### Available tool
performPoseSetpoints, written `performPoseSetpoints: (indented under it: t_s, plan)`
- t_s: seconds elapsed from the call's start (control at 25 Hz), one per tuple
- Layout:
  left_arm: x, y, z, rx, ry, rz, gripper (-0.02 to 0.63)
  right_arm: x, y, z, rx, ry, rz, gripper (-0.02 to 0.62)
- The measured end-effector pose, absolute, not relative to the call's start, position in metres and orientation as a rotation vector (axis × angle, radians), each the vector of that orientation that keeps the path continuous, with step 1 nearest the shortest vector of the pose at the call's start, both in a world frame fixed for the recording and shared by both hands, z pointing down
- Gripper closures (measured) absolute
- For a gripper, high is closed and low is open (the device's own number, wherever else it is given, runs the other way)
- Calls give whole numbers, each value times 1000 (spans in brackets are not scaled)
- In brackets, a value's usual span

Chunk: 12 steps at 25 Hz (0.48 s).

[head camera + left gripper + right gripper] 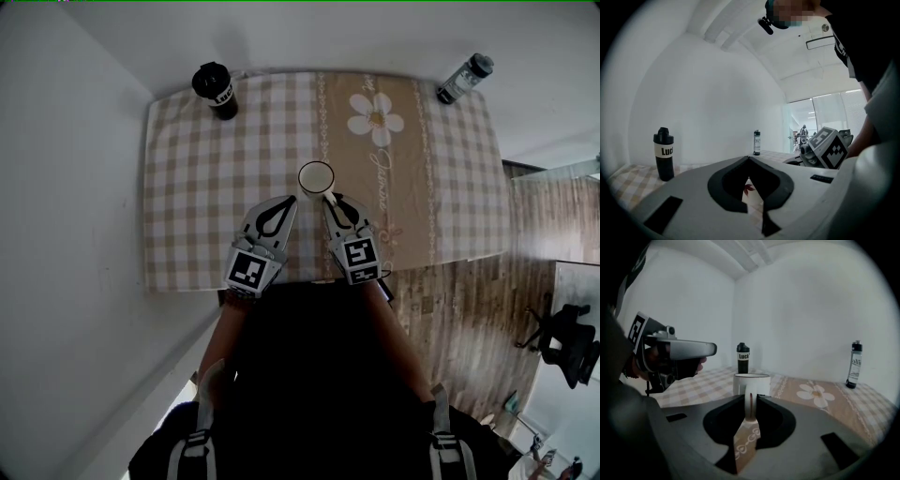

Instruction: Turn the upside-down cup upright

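Checked tablecloth between white walls; right gripper clamps the handle of the upright cup, left gripper closed, empty.

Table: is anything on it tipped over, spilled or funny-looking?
No, nothing stands out. The cup is upright, mouth up, its handle pinched in the right tool. The black bottle and the other bottle stand straight; nothing is spilled.

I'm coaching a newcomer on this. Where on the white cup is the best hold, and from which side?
The handle, from the near side: the cup is mouth up, its thin loop points that way, and the right tongs pinch it.
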<state>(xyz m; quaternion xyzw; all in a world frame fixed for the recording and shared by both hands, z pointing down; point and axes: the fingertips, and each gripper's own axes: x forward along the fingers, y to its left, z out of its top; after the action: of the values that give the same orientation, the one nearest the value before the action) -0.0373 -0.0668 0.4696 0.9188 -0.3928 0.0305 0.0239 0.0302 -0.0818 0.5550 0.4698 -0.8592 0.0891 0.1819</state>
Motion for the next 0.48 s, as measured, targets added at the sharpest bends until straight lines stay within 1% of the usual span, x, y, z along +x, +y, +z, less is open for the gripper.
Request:
performPoseSetpoints:
  t_s: [0.48]
  plan:
    - [-46, -66, 483, 2813, -1242, 101, 606, 30, -86, 582, 1317, -2372, 344, 540]
